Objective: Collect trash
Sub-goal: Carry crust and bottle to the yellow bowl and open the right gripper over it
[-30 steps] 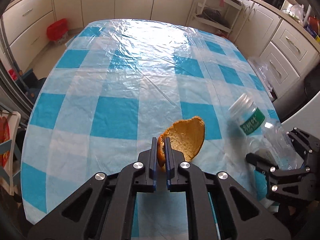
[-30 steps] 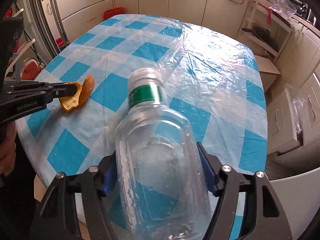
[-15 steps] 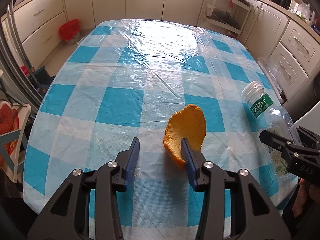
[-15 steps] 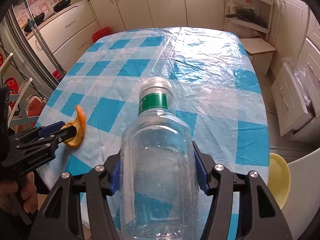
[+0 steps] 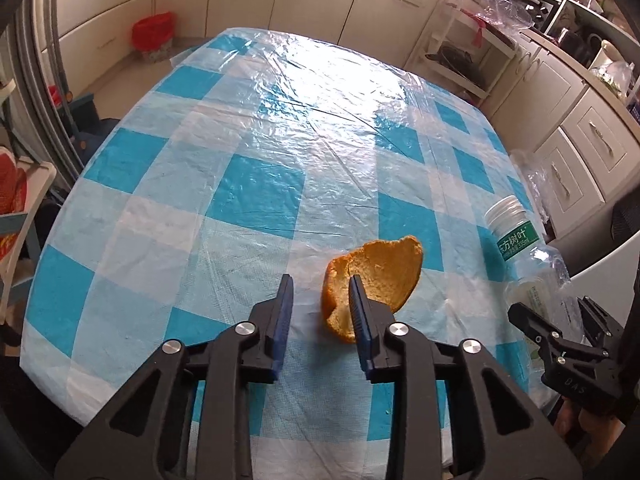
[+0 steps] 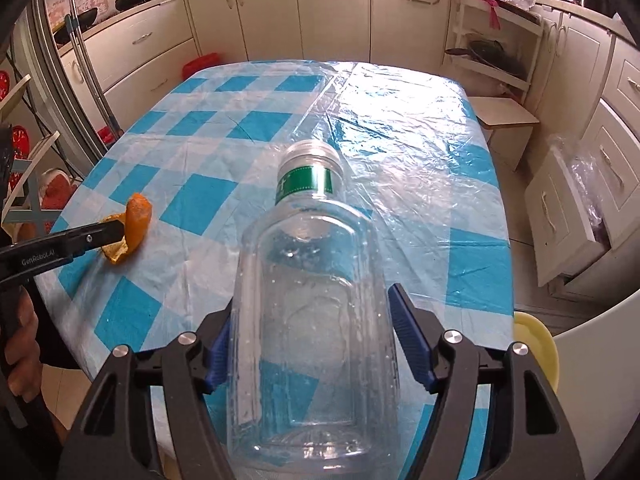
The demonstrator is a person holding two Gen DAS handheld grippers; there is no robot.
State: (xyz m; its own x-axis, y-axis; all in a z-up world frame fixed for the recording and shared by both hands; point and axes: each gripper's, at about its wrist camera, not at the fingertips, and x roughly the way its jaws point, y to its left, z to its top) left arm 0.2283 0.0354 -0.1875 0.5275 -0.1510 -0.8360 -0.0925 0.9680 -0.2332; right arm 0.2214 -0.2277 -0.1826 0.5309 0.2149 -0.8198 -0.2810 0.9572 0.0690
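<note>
An orange peel [image 5: 376, 280] lies on the blue-and-white checked table [image 5: 260, 184] near its front edge. My left gripper [image 5: 320, 300] is open; the peel rests against its right finger [image 5: 358, 304], partly between the fingers. The peel also shows in the right wrist view [image 6: 134, 228], beside the left gripper's finger [image 6: 92, 238]. My right gripper [image 6: 310, 336] is shut on a clear plastic bottle [image 6: 312, 320] with a green label and white cap, held above the table's right front corner. The bottle shows in the left wrist view [image 5: 532, 264].
White kitchen cabinets [image 5: 320, 0] ring the table. A red bin [image 5: 154, 34] stands on the floor at the far left. A yellow bowl-like thing [image 6: 536, 344] sits low at the right. A wire rack [image 5: 464, 52] stands at the back right.
My left gripper, shut on the orange peel one second ago, has opened and the peel rests on the table. The right gripper keeps its hold on the bottle, now pointing more towards the table's middle.
</note>
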